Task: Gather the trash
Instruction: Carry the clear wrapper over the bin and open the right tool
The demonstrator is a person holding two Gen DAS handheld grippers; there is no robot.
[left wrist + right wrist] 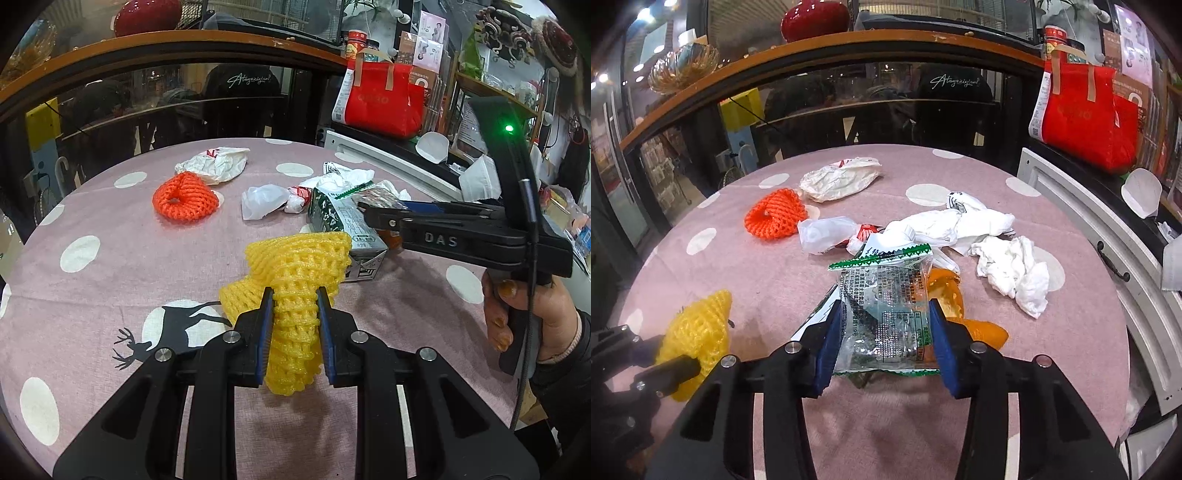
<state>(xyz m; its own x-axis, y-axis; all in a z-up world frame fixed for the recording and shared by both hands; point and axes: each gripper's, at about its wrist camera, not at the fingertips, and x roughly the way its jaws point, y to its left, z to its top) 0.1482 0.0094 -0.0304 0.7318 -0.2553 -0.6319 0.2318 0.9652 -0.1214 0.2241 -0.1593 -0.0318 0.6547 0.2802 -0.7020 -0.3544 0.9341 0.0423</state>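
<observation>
My left gripper is shut on a yellow foam fruit net and holds it above the pink table; the net also shows in the right wrist view. My right gripper is shut on a clear plastic snack wrapper with a green zigzag edge. On the table lie an orange foam net, a crumpled white paper bag, a small clear plastic bag, a milk carton, crumpled white tissue and orange peel.
The round table has a pink cloth with white dots. A dark glass cabinet stands behind it. A white cabinet with a red bag on it stands at the right. The right gripper's body reaches in from the right.
</observation>
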